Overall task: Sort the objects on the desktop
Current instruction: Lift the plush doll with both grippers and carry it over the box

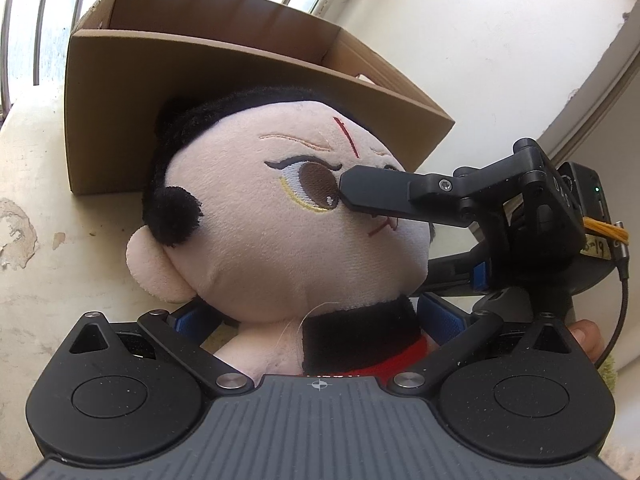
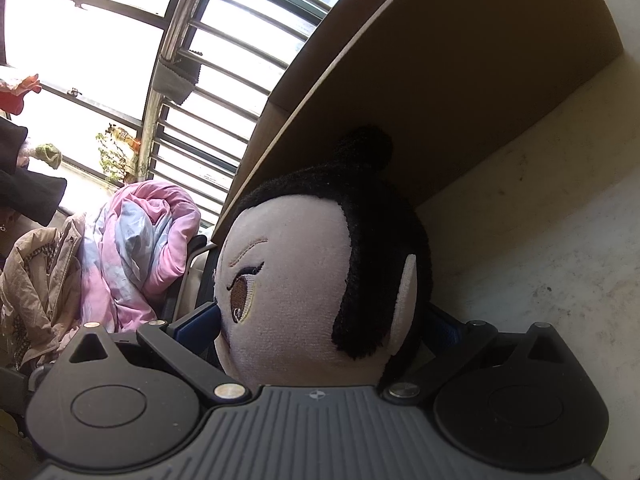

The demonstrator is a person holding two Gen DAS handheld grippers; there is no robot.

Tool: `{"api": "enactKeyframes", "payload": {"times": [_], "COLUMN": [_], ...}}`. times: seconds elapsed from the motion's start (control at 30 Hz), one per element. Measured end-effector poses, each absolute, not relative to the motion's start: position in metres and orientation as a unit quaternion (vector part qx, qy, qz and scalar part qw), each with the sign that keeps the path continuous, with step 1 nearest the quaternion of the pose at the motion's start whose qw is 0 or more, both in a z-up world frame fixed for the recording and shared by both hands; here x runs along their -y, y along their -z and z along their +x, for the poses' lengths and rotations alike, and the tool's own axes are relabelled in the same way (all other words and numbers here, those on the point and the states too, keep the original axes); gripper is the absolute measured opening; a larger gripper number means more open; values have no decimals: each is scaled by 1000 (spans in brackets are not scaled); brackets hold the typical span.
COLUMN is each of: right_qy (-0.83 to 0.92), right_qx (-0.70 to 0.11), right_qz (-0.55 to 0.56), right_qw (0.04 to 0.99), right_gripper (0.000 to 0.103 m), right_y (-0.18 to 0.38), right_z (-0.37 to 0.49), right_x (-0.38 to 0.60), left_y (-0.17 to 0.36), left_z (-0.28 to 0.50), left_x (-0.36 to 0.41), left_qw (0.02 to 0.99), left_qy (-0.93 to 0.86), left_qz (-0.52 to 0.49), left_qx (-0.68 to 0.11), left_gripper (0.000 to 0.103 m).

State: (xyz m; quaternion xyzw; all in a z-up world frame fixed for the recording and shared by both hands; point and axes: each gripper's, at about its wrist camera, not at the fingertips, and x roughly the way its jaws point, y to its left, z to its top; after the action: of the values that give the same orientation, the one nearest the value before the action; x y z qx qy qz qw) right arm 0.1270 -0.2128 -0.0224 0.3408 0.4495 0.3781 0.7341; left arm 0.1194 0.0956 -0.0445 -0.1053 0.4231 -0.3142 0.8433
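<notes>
Left wrist: cardboard box [image 1: 168, 92] behind doll [image 1: 280, 216].

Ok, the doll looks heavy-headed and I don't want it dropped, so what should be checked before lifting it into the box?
1. Left gripper around the plush doll at its neck: ok, blue pads flank it.
2. Right gripper on the doll's head: ok, a pad sits at the face and another behind the ear.
3. Grip firm enough to lift: cannot tell.
4. Cardboard box open at top: ok, flaps stand up.
5. Room inside the box: cannot tell, the interior is mostly hidden.
6. Doll clear of the box wall: not ok, its head sits right against it.
</notes>
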Motion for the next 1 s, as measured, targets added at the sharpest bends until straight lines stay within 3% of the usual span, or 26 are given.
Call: {"api": "enactKeyframes", "payload": {"times": [0.67,1.0], "right_qy": [-431,-458], "right_qx": [-403,-384], "right_qz": [331,323], "right_qw": [737,734], "right_gripper": [103,103], "right_y": [-40,-73], "right_z": [118,144], "right_x": [202,178], "left_y": [-2,-32], "left_z": [93,116], "left_x": [-97,-88], "left_qw": [883,909], "left_qy": [286,262], "left_qz": [-67,-54], "left_qx": [-366,-319], "left_gripper": [103,103]}}
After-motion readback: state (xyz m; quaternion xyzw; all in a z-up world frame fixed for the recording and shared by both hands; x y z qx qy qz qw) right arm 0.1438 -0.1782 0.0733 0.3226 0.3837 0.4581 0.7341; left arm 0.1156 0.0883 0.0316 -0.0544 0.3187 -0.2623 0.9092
